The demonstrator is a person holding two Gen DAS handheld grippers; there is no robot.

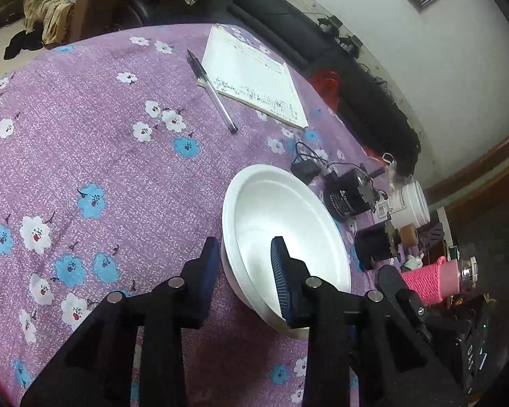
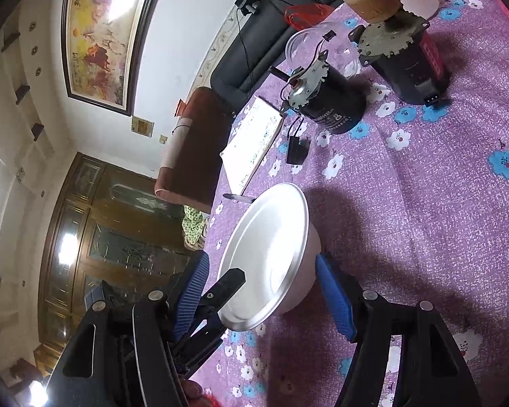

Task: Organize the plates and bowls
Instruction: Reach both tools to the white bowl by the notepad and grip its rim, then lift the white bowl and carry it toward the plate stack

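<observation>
A white foam bowl (image 1: 281,210) sits tilted on the purple flowered cloth (image 1: 101,118), its near side raised. My left gripper (image 1: 246,242) is shut on the bowl's near rim, with one blue pad inside the bowl and the other outside the wall. In the right wrist view the same bowl (image 2: 271,247) leans with its opening turned left, and a black finger of the left gripper (image 2: 232,279) reaches over its rim. My right gripper (image 2: 263,259) stands open around the bowl, one finger on each side. Its right pad (image 2: 336,302) is close to the outer wall.
A notepad (image 1: 254,78) and a pen (image 1: 210,88) lie further back on the cloth. Two black motors (image 2: 329,101), a white tub (image 1: 410,203), a clear cup (image 2: 308,44) and a pink knitted sleeve (image 1: 431,281) crowd the right side. A dark sofa (image 1: 288,23) lies beyond the table edge.
</observation>
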